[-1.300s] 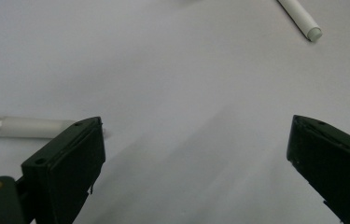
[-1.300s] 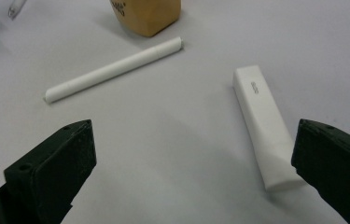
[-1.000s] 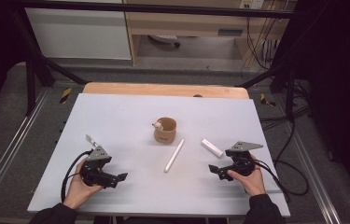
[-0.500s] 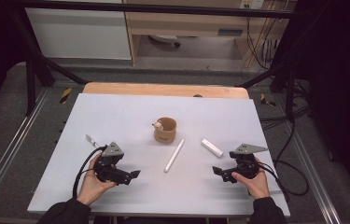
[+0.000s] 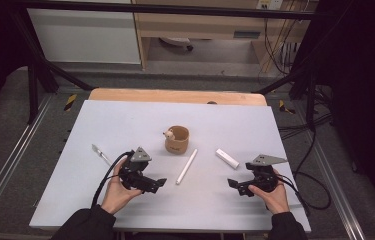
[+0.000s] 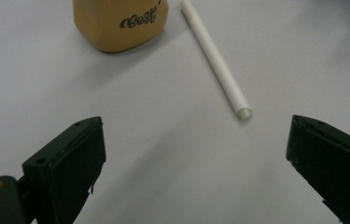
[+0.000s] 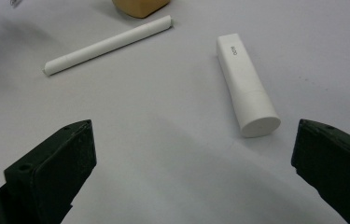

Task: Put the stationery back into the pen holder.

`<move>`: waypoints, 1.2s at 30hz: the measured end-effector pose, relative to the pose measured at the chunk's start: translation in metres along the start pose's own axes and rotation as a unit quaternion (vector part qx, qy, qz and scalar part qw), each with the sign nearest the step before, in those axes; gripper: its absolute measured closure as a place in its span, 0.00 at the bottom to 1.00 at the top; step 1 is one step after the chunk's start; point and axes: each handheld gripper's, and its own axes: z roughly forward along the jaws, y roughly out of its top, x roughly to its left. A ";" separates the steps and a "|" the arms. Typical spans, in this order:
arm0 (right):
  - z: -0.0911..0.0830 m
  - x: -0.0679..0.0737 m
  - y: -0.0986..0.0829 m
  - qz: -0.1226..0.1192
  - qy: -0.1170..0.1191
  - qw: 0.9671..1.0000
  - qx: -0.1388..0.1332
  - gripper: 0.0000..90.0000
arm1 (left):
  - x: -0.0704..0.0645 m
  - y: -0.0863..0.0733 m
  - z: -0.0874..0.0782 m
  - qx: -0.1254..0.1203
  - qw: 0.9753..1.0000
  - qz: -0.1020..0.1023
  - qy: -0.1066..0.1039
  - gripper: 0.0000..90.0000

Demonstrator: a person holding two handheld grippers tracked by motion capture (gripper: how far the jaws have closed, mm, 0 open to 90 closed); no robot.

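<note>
White stick (image 5: 186, 166) on the table (image 5: 125, 120), lying flat between the two grippers, just right of and below the cup (image 5: 177, 139). Long axis running diagonally in the high view: far end up and to the right, close beside the cup's base, near end down and to the left. In the left gripper view, near end (image 6: 243, 113) round and flat-cut, pointing toward the space between the jaws but apart from both. Short white tube (image 5: 226, 158) to the right of the stick, also diagonal, well apart from it; in the right gripper view, its round end (image 7: 259, 125) nearest the camera, between the jaws but touching neither. Left gripper (image 5: 161, 183) low over the table, aimed right toward the stick's near end, jaws wide, holding nothing. Right gripper (image 5: 231, 184) aimed left, jaws wide, likewise empty. Small clear-ended tool (image 5: 101, 153) off to the left, apart from everything.
</note>
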 end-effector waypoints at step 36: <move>-0.001 0.001 0.000 -0.002 -0.001 1.000 -0.003 0.01 | -0.042 0.035 0.072 0.037 0.998 -0.033 0.033 0.58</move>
